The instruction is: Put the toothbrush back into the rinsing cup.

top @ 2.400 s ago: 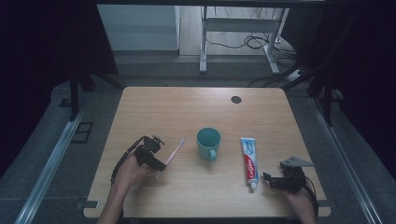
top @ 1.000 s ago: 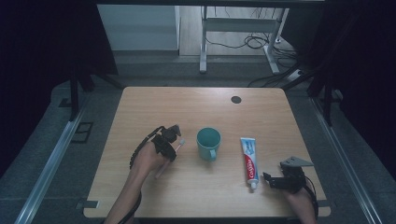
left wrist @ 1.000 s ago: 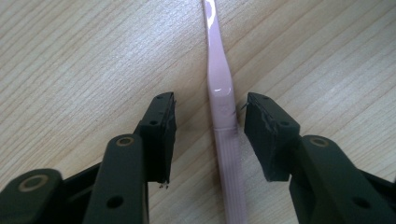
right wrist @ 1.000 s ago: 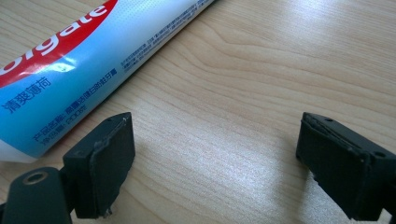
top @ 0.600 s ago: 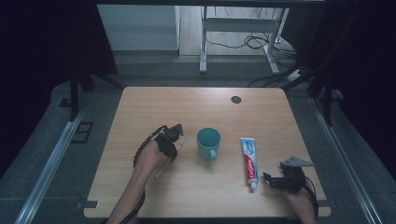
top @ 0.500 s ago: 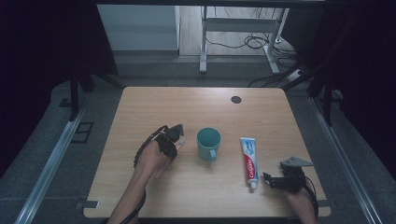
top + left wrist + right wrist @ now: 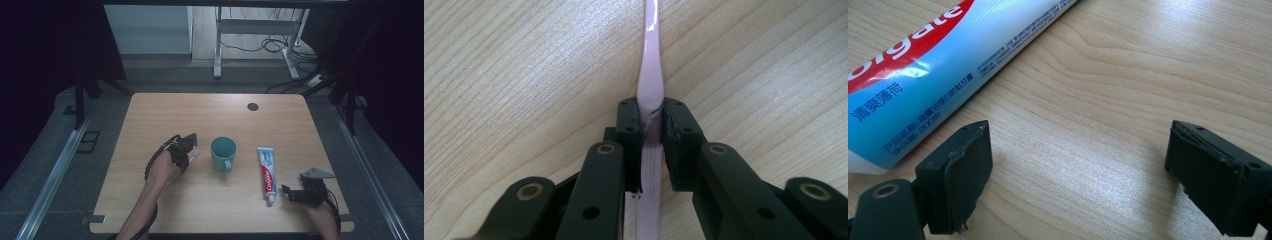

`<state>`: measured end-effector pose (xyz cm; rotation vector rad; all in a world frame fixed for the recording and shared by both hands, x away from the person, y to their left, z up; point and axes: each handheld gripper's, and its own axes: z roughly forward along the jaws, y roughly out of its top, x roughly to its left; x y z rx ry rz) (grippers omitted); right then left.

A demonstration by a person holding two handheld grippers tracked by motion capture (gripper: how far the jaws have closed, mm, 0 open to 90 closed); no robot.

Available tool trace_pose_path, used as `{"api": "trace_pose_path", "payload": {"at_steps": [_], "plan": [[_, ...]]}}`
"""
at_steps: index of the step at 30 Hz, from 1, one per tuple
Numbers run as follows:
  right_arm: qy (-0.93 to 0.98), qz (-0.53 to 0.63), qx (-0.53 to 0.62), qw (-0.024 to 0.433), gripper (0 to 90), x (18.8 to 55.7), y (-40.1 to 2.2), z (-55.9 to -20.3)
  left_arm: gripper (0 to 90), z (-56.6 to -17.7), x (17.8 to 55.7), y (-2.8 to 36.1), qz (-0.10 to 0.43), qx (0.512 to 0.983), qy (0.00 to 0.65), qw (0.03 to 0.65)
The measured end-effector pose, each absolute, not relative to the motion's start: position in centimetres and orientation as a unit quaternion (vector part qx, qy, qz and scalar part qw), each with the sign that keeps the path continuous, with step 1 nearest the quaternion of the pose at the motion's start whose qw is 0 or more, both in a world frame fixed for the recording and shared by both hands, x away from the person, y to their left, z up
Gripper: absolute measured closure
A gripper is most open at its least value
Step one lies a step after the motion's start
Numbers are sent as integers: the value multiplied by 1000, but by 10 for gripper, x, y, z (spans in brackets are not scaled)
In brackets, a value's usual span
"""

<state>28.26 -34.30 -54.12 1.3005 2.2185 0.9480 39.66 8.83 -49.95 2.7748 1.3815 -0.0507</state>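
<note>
- The left gripper has just been closing, and its black jaws now clamp the pale pink toothbrush by the neck, pads pressed on both flat sides.
- In the left gripper view the toothbrush's long axis runs from 6 to 12 o'clock, straight out between the jaws and in line with them, lying on the wooden table.
- From above, the left gripper sits at about 9 o'clock of the teal mug, near it but apart, with the brush end pointing toward the mug at roughly 3 o'clock.
- Any lift likely turns on that short gap: the mug lies just right of the brush tip.
- The right gripper stands with jaws spread wide and nothing between them; the toothpaste tube lies at its 10 o'clock.
- In the high view the right gripper rests just beside the tube's cap end.
</note>
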Motion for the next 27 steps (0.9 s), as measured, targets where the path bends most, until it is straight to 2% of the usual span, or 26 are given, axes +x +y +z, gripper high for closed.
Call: {"api": "trace_pose_path", "payload": {"at_steps": [11, 27], "plan": [[793, 339, 465, 199, 112, 283, -343, -541, 790, -490, 395, 91, -12, 898, 437, 52], [793, 339, 465, 199, 111, 283, -343, -541, 790, -461, 389, 97, 17, 894, 423, 147]]}}
